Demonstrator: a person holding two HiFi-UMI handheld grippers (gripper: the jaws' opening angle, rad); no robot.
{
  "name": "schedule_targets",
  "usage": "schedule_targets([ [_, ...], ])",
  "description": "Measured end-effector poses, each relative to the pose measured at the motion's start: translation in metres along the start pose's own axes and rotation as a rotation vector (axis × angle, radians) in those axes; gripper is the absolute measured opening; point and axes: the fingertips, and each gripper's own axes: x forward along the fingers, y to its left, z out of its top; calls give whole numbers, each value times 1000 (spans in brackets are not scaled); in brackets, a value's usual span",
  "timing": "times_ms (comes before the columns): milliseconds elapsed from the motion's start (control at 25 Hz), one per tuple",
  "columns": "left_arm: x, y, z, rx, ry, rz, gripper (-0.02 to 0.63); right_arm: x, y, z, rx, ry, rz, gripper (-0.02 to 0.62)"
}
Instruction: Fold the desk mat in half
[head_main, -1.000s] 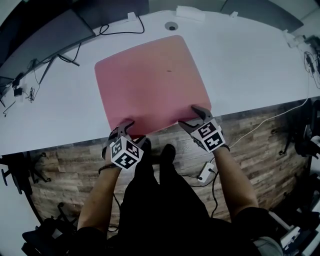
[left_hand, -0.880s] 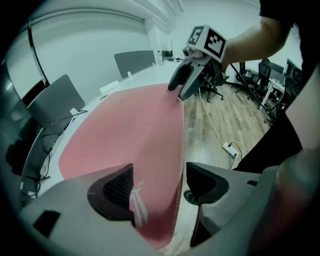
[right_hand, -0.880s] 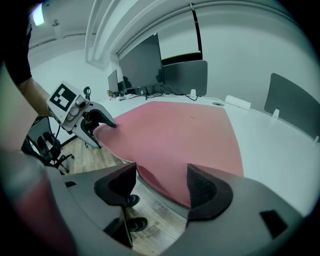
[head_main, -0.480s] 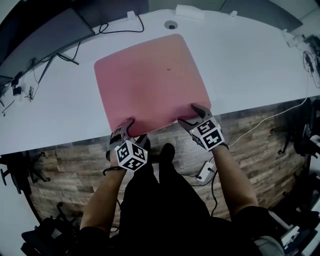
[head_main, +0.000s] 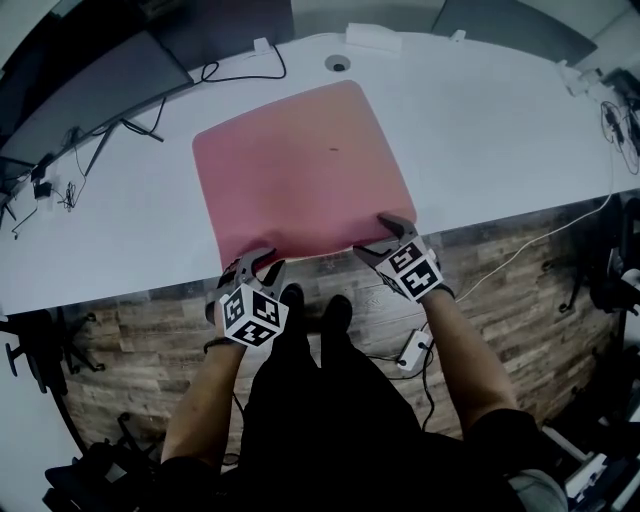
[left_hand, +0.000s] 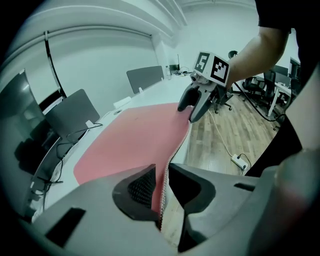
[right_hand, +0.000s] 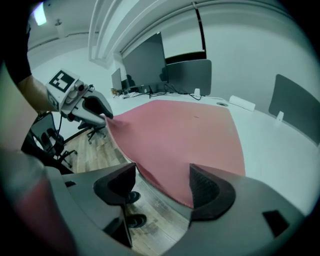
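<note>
The pink desk mat (head_main: 300, 170) lies flat on the white desk (head_main: 490, 130), its near edge along the desk's front. My left gripper (head_main: 258, 265) is at the near left corner. In the left gripper view its jaws are closing, and the mat's thin edge (left_hand: 164, 172) is pinched between the pads of the left gripper (left_hand: 161, 176). The right gripper view shows that corner of the desk mat (right_hand: 185, 135) lifted off the desk. My right gripper (head_main: 385, 236) stands open at the near right corner, with the mat's edge between the wide jaws of the right gripper (right_hand: 162, 181).
A dark monitor (head_main: 85, 85) and black cables (head_main: 130, 120) sit at the desk's back left. A white box (head_main: 372, 38) and a cable hole (head_main: 337, 63) lie behind the mat. A white power strip (head_main: 413, 348) rests on the wooden floor beside the person's legs.
The left gripper's jaws have gone from wide open to closed on the mat's near left edge. The right gripper has stayed open at the near right corner.
</note>
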Motion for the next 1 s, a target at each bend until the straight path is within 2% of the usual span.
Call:
schedule_targets([
  [80, -1, 3, 6, 15, 3, -1, 50, 0, 5, -3, -59, 31, 21, 321],
  [200, -7, 10, 13, 3, -4, 0, 34, -3, 11, -3, -107, 44, 25, 321],
  [360, -19, 18, 26, 8, -25, -7, 25, -7, 0, 9, -107, -7, -55, 311],
  [480, -30, 24, 35, 23, -47, -8, 25, -16, -17, 20, -115, -23, -164, 145],
  [600, -43, 31, 42, 53, -68, 15, 25, -33, -19, 37, -148, -39, -218, 94],
  [680, -55, 44, 46, 75, -88, 60, 26, -47, -17, 55, -197, -69, -245, 77],
  [800, -75, 68, 47, 74, -119, 147, 51, -70, -8, 87, -295, -118, -274, 60],
  [880, -85, 77, 42, 75, -109, 185, 60, -85, 1, 106, -369, -138, -282, 49],
  [920, -87, 80, 39, 95, -89, 203, 79, -92, 6, 113, -402, -144, -284, 45],
  [1000, -91, 81, 34, 145, -48, 233, 163, -102, 14, 124, -463, -155, -292, 40],
])
